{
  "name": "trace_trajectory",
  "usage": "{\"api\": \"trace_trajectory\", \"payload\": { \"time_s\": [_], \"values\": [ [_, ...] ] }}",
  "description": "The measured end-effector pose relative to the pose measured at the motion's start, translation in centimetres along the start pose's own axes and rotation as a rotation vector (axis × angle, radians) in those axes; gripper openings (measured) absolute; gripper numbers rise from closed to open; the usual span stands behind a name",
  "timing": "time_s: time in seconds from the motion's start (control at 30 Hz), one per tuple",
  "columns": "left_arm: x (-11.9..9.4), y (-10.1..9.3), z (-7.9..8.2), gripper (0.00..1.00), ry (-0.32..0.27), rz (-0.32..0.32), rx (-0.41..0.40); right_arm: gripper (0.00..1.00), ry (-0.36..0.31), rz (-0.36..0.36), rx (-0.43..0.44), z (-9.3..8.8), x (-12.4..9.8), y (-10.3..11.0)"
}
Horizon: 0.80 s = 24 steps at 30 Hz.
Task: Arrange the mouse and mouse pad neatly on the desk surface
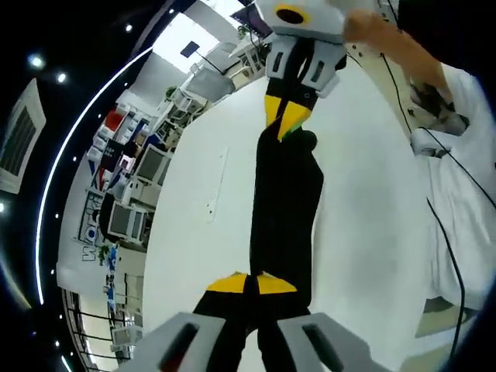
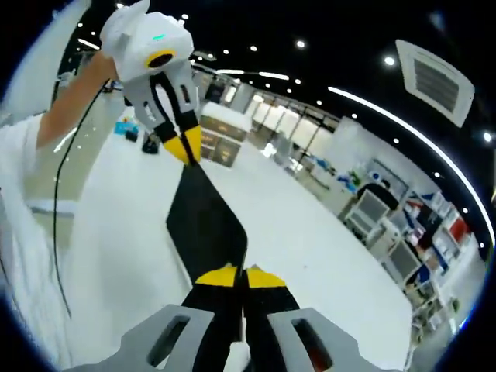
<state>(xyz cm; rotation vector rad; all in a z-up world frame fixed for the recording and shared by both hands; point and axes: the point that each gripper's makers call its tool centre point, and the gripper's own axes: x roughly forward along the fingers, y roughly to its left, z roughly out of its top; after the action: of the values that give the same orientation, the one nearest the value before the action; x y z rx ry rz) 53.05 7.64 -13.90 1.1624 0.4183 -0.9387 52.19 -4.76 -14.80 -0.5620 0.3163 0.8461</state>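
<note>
So both my grippers are clamped on the black mouse pad (image 1: 283,209), one at each end, holding it stretched between them over the white desk (image 1: 364,194). My left gripper (image 1: 252,285) has its yellow tips pinched together on the near edge, my right gripper (image 2: 235,277) on the opposite end. Can't spot the mouse clearly, maybe that dark lump by the far tips.

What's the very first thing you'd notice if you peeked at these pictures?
A black mouse pad is stretched in the air above the white desk, pinched at both ends. The left gripper, with yellow tips, is shut on the near end in the left gripper view, and the right gripper bites the far end. A black mouse peeks out by that far end.
</note>
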Motion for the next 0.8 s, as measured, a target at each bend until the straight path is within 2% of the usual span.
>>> {"api": "trace_trajectory", "payload": {
  "time_s": [0.07, 0.13, 0.23, 0.37, 0.43, 0.5, 0.6, 0.7, 0.73, 0.8],
  "values": [
    [0.2, 0.0, 0.1, 0.03, -0.028, -0.027, -0.034, 0.01, 0.001, 0.021, 0.024, -0.1, 0.0, -0.4],
    [0.4, -0.3, 0.3, 0.03, -0.051, -0.067, -0.054, 0.01, 0.024, 0.040, 0.014, -0.3, 0.1, -0.5],
    [0.7, -0.7, -0.3, 0.03, -0.056, -0.114, -0.064, 0.01, 0.018, 0.103, 0.057, -0.1, 0.0, -0.1],
    [0.4, -1.0, 0.1, 0.03, -0.140, -0.214, -0.112, 0.01, 0.036, 0.208, 0.049, -0.8, -0.4, 1.2],
    [0.3, -1.0, 0.1, 0.03, -0.168, -0.253, -0.127, 0.01, 0.030, 0.242, 0.076, -0.9, -0.5, 1.5],
    [0.1, -1.0, 0.2, 0.03, -0.199, -0.297, -0.148, 0.01, 0.031, 0.270, 0.060, -1.1, -0.6, 1.8],
    [0.1, -0.7, 0.5, 0.03, -0.236, -0.346, -0.183, 0.01, 0.038, 0.287, 0.056, -1.3, -0.4, 1.8],
    [0.2, -0.5, 0.5, 0.03, -0.253, -0.365, -0.192, 0.01, 0.068, 0.256, 0.106, -1.7, 0.1, 1.3],
    [0.7, 0.0, 0.4, 0.03, -0.238, -0.333, -0.202, 0.01, 0.070, 0.255, 0.100, -1.6, 0.3, 1.4],
    [1.1, -0.4, 0.1, 0.03, -0.208, -0.335, -0.181, 0.01, 0.099, 0.252, 0.075, -1.9, 0.6, 1.6]
  ]
}}
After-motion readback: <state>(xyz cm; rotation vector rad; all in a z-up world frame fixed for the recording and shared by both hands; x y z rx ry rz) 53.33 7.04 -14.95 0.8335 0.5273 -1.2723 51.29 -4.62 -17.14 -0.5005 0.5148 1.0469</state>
